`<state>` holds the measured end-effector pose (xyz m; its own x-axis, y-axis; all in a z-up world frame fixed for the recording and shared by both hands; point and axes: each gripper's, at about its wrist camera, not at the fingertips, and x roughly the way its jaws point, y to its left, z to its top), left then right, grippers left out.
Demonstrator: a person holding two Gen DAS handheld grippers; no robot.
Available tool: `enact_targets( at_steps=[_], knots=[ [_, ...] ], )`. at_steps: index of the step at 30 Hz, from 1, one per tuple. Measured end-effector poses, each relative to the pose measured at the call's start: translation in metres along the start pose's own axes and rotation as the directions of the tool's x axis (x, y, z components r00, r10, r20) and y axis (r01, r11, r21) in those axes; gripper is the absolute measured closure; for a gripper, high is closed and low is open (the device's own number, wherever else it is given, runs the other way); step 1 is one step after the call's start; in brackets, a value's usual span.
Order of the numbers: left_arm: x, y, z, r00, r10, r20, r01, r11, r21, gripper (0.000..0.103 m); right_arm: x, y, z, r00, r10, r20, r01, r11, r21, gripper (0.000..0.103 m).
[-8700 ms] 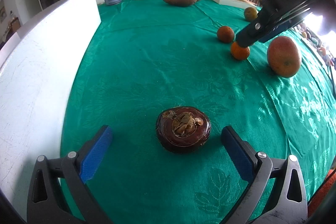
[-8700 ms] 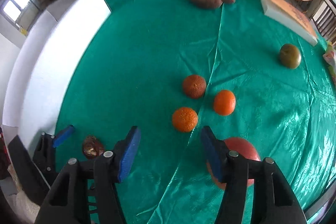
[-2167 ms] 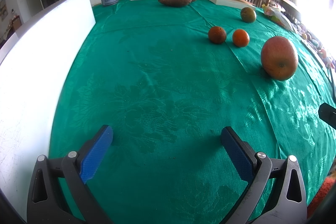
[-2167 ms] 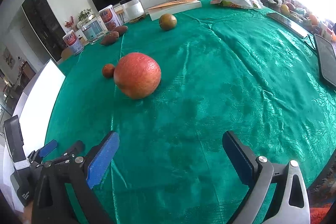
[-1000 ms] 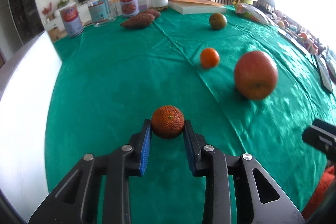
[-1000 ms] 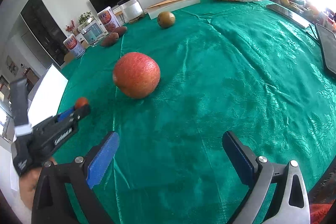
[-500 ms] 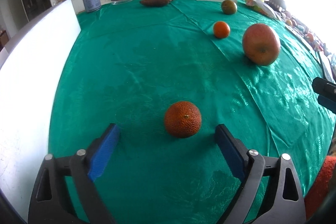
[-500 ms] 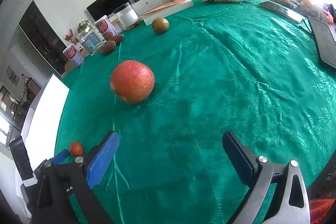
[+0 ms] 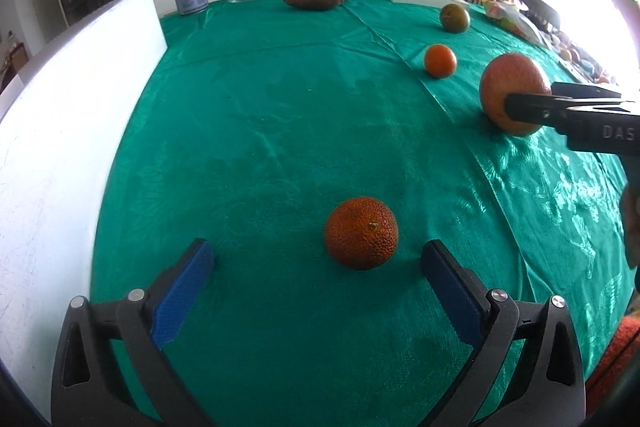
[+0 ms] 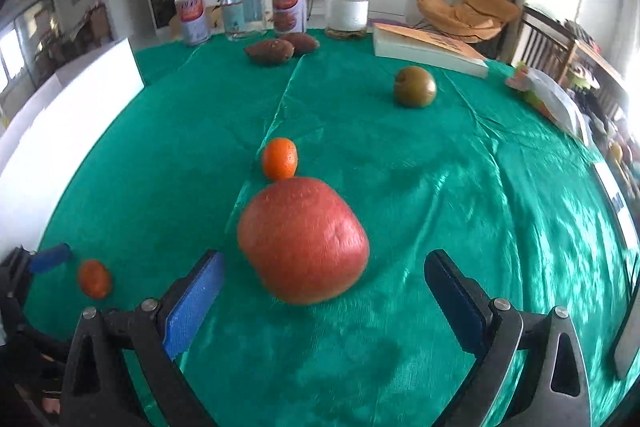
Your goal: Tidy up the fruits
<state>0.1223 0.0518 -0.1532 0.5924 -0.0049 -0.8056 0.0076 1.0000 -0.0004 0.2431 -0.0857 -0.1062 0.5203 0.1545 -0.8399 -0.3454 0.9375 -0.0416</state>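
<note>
On the green worktop (image 9: 280, 115), orange (image 9: 361, 233) lies free between spread left gripper (image 9: 318, 269) fingers, just opened. Right gripper (image 10: 324, 281), fingers spread, nears grapefruit (image 10: 303, 245); nudge could roll it.

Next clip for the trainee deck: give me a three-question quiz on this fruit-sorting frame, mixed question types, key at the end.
1. True or false: the left gripper is clamped on the dark orange mandarin.
2. Multiple choice: the fruit lying between the fingers of the right gripper is
A. the greenish-brown fruit
B. the large red-orange fruit
C. the small bright mandarin
3. Short answer: what two brown items lie just in front of the tins and jars at the far edge of the green tablecloth?

Key
1. False: its jaws have just been opening and stand wide, and the mandarin sits on the cloth between them, untouched.
2. B
3. Two sweet potatoes.
</note>
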Motion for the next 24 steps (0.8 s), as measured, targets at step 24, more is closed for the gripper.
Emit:
enact_targets(
  at_steps=[24],
  knots=[
    [0.0,0.001,0.0,1.0,0.001,0.001,-0.001,1.0,-0.001,0.0,-0.025,-0.109,-0.083,0.884,0.457,0.101,-0.393,0.607,0.691,0.03]
  ],
)
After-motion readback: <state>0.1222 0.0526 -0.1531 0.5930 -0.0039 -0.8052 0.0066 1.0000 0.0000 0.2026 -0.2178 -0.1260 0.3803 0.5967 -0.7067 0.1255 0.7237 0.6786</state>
